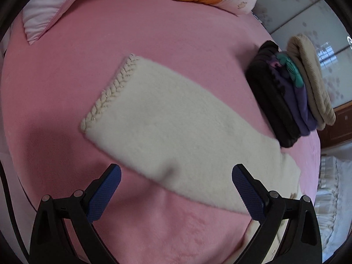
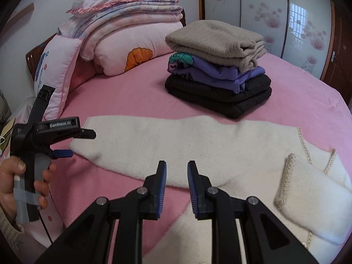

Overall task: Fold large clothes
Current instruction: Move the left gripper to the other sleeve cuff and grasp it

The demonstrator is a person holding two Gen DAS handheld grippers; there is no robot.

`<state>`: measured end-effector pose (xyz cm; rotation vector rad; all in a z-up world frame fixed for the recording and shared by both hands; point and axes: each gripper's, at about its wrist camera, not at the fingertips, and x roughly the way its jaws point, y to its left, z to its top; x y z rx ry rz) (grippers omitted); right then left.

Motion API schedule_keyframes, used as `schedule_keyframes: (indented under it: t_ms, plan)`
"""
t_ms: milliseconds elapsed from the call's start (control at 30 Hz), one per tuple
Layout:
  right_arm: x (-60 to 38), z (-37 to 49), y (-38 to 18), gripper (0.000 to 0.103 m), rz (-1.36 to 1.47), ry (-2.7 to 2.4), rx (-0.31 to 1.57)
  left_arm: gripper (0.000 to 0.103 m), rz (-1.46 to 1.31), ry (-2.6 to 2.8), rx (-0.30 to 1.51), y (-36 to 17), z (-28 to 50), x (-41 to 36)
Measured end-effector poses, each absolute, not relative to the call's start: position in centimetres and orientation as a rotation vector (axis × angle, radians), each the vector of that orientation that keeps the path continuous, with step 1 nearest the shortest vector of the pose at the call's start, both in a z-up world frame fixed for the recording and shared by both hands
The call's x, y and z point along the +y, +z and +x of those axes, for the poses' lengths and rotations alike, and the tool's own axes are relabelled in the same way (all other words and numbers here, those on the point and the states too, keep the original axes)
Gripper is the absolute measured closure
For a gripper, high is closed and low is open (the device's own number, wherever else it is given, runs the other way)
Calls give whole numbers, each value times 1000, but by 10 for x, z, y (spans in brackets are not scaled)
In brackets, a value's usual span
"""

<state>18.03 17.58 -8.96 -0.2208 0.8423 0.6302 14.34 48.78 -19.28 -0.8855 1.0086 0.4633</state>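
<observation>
Here the left gripper point(image 1: 176, 179) hangs with jaws wide and empty over the sleeve of the cream sweater point(image 2: 176, 140), while the right gripper point(image 2: 176, 172) holds its jaws narrow, gripping nothing, above that sleeve's lower edge. The one sweater lies spread flat on the pink bed point(image 2: 132, 96), seemingly for folding, just beside one stack of three folded garments point(image 2: 217, 74).

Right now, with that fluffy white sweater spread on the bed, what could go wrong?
The white sweater lies close to the folded stack, so swinging its sleeve over might topple it. The right gripper has a narrow gap, which could pinch the pink blanket too. The thick pile may slip from the left gripper.
</observation>
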Motion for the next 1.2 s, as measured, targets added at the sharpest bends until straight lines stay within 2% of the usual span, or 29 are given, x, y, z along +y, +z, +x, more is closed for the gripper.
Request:
schedule_keyframes:
  t_ms: [267,567,867,933,967,1033,1067,1100,1200]
  plan:
    - [189,205,-106,84,-196,629,881,5,-856,458,1079,-209,161,515]
    - [213,207,-124,84,-192,671,913,11,-1042,614,930,-204,121,552]
    - [221,196,-137,84,-237,688,940,12,-1143,621,1072,-238,125,557]
    - [221,194,-136,84,-241,687,936,28,-1130,605,1081,-238,133,555]
    - [220,193,-136,84,-243,686,933,45,-1125,594,1089,-239,137,553]
    - [220,191,-134,84,-247,687,929,63,-1121,586,1092,-241,142,553]
    - [220,189,-133,84,-252,686,927,80,-1129,572,1077,-240,143,552]
    - [220,187,-132,84,-257,686,924,86,-1143,547,1061,-239,144,552]
    - [219,180,-128,84,-279,690,909,89,-1094,533,1022,-227,148,546]
